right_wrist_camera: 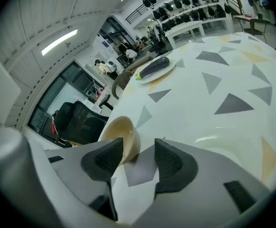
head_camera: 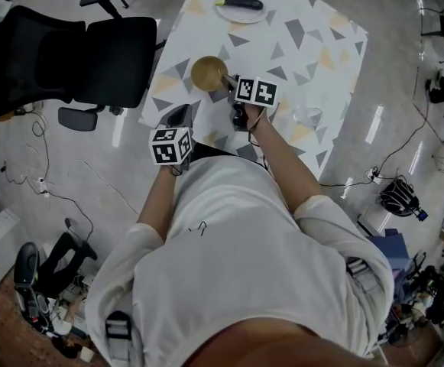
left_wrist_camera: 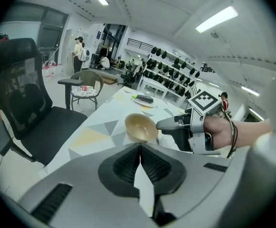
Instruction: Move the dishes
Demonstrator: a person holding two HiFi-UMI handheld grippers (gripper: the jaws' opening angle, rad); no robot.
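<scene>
The right gripper has its jaws spread, and the tan bowl sits just at the tip of one jaw, not pinched. The bowl stands on the near part of the patterned table. The left gripper, just beside, has its jaws pressed together on nothing, while a plate bearing an aubergine lies at the far end.

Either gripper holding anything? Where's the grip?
Nothing held. Right gripper open, the bowl rim beside one jaw, unclamped. Left gripper shut, empty.
</scene>
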